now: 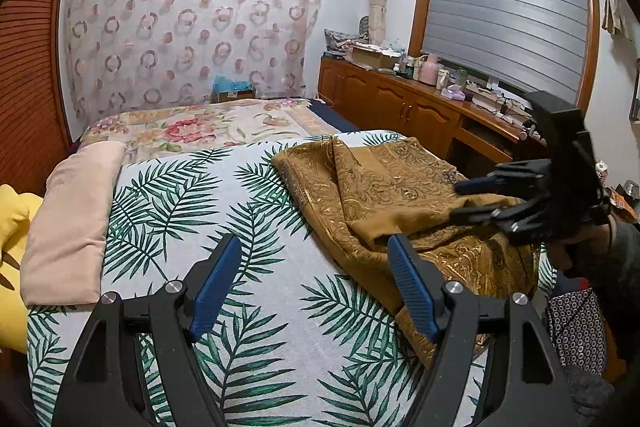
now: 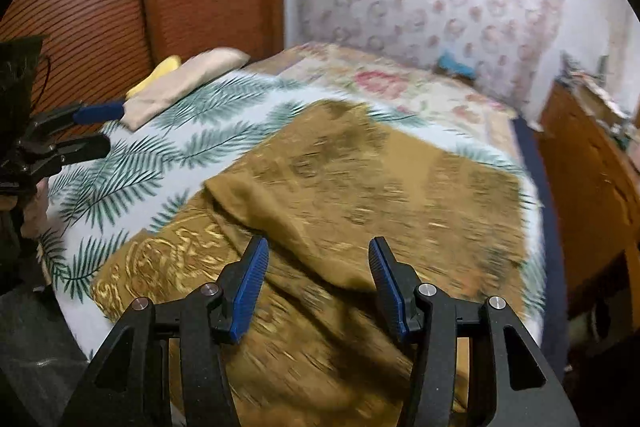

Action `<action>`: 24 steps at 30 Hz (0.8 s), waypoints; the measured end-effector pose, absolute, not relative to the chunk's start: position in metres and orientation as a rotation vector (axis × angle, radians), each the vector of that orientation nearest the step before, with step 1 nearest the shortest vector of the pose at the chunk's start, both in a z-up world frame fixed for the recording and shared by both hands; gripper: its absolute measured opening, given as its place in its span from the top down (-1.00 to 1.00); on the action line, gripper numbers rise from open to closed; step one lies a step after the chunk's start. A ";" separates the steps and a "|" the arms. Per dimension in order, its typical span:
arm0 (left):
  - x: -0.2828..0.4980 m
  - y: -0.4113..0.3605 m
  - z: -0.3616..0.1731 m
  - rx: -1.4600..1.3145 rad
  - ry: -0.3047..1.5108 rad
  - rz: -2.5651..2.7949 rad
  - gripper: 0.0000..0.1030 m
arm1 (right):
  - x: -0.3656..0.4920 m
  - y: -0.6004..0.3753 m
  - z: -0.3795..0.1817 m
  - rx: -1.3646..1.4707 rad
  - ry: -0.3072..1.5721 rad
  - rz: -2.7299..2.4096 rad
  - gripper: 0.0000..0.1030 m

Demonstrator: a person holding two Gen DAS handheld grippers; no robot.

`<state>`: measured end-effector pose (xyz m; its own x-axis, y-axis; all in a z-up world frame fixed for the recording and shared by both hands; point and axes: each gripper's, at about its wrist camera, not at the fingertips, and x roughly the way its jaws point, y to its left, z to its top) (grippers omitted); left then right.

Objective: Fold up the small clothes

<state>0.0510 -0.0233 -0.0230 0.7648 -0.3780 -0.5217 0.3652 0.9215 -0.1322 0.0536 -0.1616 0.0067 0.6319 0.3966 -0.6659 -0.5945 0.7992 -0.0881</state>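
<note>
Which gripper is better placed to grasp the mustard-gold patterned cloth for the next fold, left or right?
Right, probably. The right gripper hangs open directly over the mustard-gold patterned cloth. The left gripper, also open, sits mostly over the palm-leaf sheet, beside the cloth's edge.

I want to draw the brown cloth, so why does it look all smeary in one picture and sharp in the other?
In the right wrist view the brown cloth is streaked with motion blur, its gold pattern smeared, while the right tongs look crisp. In the left wrist view the cloth is sharp, its swirls easy to copy. Both views bend straight edges, as fisheye lenses do.
</note>
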 end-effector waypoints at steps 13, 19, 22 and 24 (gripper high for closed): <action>0.051 -0.023 -0.027 -0.026 0.580 -0.410 -0.48 | 0.098 -0.129 -0.019 -0.426 0.800 0.670 -0.05; 0.051 -0.026 -0.028 -0.022 0.586 -0.415 -0.48 | 0.109 -0.140 -0.012 -0.342 0.787 0.705 0.88; 0.051 -0.027 -0.028 -0.022 0.589 -0.414 -0.48 | 0.106 -0.156 0.008 -0.308 0.721 0.655 0.91; 0.051 -0.027 -0.028 -0.023 0.589 -0.416 -0.48 | 0.111 -0.170 0.024 -0.298 0.672 0.602 0.91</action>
<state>0.0506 -0.0267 -0.0278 0.7511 -0.3870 -0.5349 0.3740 0.9170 -0.1383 0.1107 -0.1699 0.0243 0.6224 0.4225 -0.6589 -0.6085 0.7906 -0.0678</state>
